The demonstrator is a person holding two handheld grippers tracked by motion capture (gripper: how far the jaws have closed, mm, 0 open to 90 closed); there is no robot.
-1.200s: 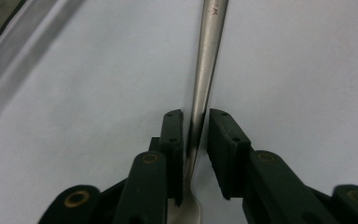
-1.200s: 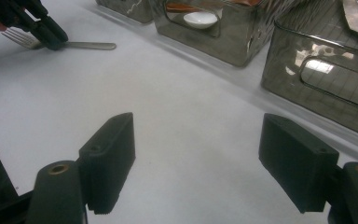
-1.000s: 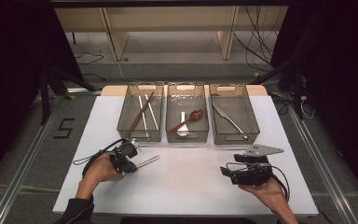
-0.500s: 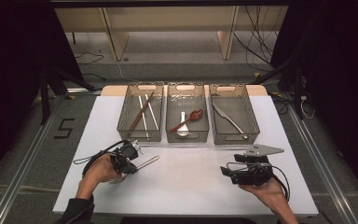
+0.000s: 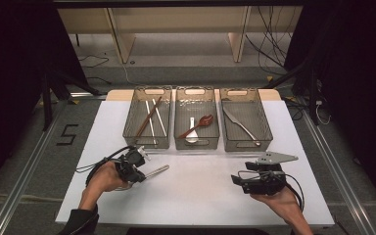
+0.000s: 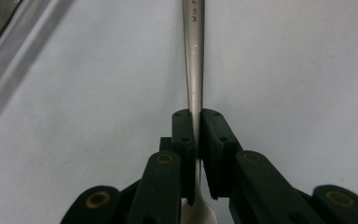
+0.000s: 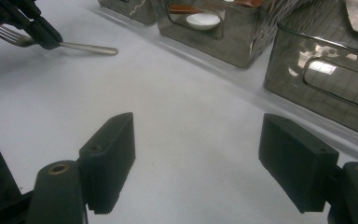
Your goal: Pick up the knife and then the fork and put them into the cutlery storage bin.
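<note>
A metal fork [image 6: 195, 60] lies low over the white table [image 5: 200, 196] at the front left, its handle pointing right. My left gripper [image 5: 136, 172] is shut on the fork near its neck, and in the left gripper view both pads [image 6: 184, 135] press the shaft from either side. In the right gripper view the fork [image 7: 86, 47] shows at the upper left, tines behind the left gripper [image 7: 46, 35]. At the front right, my right gripper [image 5: 242, 178] rests near the table. Its jaws stand wide open [image 7: 198, 140] with nothing between them.
Three clear bins stand in a row at the back of the table. The left bin [image 5: 129, 128] holds chopsticks [image 5: 149, 117], the middle bin [image 5: 197, 145] holds a brown spoon [image 5: 203, 121] and a white one, and the right bin [image 5: 267, 127] holds a knife [image 5: 240, 125].
</note>
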